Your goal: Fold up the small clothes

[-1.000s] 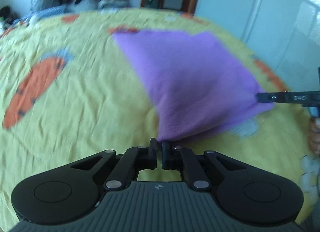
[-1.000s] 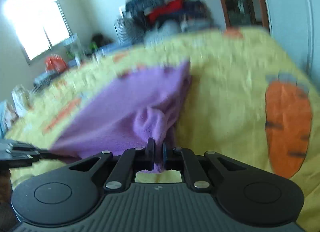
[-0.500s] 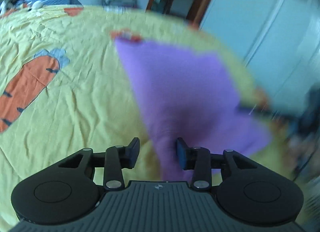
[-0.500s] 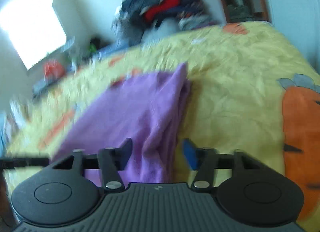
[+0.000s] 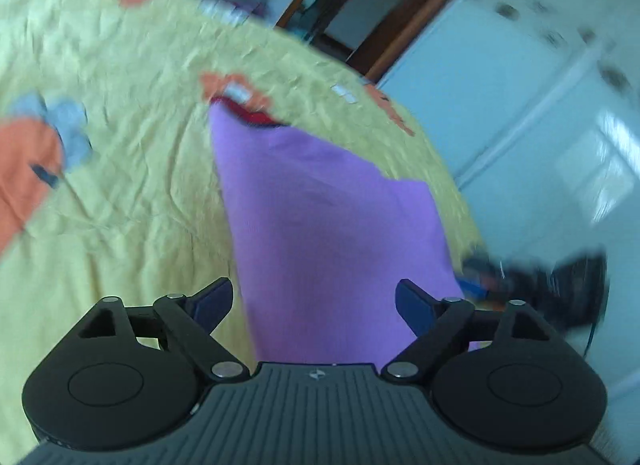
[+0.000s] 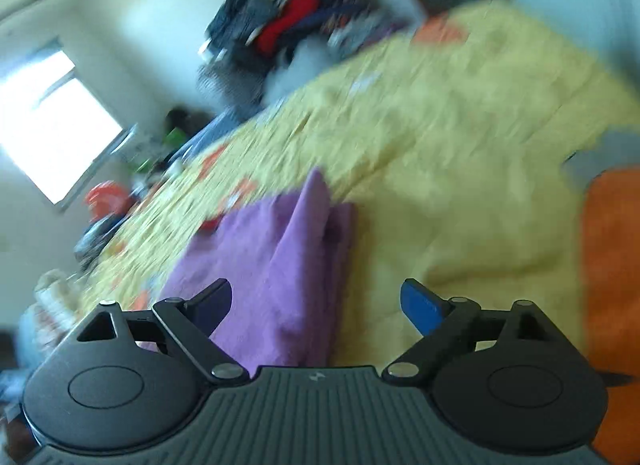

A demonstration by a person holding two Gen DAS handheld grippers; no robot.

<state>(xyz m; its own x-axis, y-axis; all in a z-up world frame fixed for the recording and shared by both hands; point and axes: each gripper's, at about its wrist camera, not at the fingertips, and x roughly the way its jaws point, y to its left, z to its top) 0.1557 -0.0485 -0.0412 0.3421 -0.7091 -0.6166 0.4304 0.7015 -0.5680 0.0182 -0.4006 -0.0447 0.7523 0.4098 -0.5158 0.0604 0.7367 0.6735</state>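
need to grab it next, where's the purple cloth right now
The purple cloth lies on the yellow bedspread, straight ahead of the open left gripper; in the right wrist view it sits left of centre.

Purple garment (image 5: pixel 332 233): soft, matt cloth. Yellow bedsheet (image 5: pixel 128 169): finely wrinkled matt cloth. Left gripper (image 5: pixel 314 303): matt black plastic, ribbed body.
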